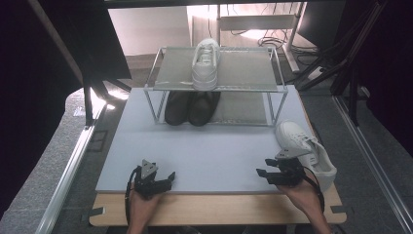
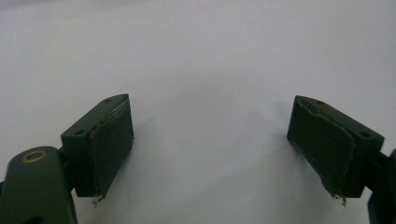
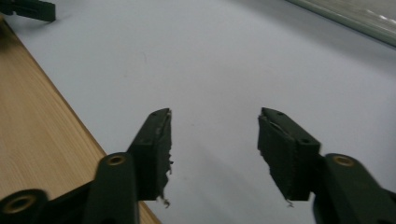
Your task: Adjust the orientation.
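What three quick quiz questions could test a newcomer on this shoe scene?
1. True or false: the white shoe on the rack's top shelf lies on its side.
2. Which is nearest the right gripper: A the dark shoes, B the white shoe on the table, C the left gripper?
3. What sits between the right gripper's fingers?

Key: 1 false, it stands upright. 2 B. 3 Nothing; they are apart over the mat.

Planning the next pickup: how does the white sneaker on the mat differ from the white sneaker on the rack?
The white sneaker on the mat lies low, by the right gripper, angled across the grey mat. The white sneaker on the rack sits on the top shelf, pointing straight away. Both are white, laced and upright.
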Demonstrator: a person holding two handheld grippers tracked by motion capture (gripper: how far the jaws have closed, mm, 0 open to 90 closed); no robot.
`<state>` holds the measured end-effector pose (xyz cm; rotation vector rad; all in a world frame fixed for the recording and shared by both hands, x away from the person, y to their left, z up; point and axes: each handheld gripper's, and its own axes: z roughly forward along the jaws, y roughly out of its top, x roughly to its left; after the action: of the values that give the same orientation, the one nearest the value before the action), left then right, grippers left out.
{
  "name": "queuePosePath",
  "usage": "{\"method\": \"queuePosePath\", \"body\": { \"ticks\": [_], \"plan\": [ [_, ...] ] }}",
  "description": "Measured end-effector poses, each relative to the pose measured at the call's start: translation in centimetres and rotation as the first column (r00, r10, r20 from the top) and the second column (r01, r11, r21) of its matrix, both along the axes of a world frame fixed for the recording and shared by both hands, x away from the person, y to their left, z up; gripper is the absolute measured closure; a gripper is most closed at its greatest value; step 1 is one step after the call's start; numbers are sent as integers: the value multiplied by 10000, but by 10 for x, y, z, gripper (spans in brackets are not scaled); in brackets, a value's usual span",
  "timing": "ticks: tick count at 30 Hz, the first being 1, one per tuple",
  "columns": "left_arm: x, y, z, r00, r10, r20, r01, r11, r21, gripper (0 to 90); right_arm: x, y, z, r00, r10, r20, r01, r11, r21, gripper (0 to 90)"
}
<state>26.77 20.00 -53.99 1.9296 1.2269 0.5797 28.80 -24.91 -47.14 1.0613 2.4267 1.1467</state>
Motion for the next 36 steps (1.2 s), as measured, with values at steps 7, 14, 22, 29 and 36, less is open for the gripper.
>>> {"method": "queuePosePath", "body": {
  "ticks": [7,14,22,29,36],
  "plan": [
    [0,0,0,10000,2,1,-2,10000,2,144,-7,-17,6,9989,-455,-109,451,9983,-378,719],
    [0,0,0,10000,1,0,-1,10000,0,144,-11,-33,16,9960,-811,-377,795,9959,-430,870],
    [0,0,0,10000,-6,-10,6,10000,15,144,-14,-54,37,9896,-1417,-259,1403,9890,-471,897],
    [0,0,0,10000,-3,-7,3,10000,8,143,-8,-73,54,9794,-2020,-23,2016,9778,-581,898],
    [0,0,0,10000,-6,-8,6,10000,6,143,6,-93,66,9671,-2543,0,2539,9656,-557,897]
  ]
}}
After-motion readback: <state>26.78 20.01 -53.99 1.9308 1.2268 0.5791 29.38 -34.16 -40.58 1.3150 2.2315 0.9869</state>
